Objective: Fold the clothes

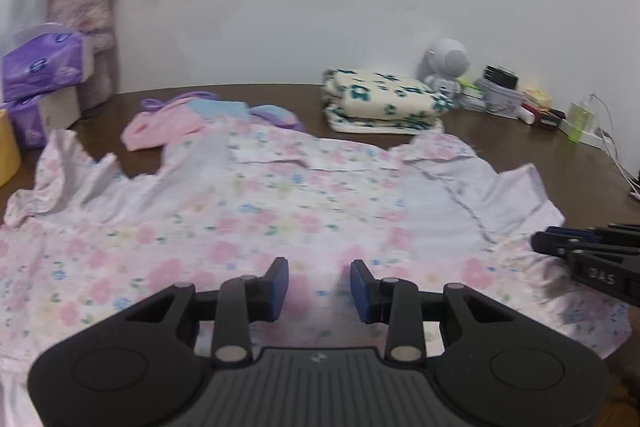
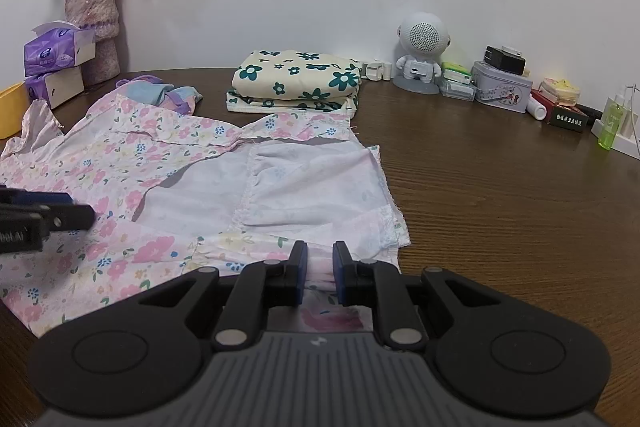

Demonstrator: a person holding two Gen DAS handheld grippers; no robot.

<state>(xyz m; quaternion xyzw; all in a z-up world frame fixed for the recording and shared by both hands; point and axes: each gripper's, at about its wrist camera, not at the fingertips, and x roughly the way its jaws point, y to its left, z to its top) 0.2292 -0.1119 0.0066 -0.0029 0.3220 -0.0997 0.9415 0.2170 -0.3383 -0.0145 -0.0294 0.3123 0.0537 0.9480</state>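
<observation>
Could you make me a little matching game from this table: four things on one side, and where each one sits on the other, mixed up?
Things:
1. pink floral garment
2. folded green-flowered cloth
3. purple tissue packs
4. white round-headed speaker

Places:
A. stacked at the far left, in front of the vase
B. against the wall, right of the folded cloth
C. spread flat across the near side of the brown table
D. at the back of the table, in the middle

Pairs: 1-C, 2-D, 3-A, 4-B
</observation>
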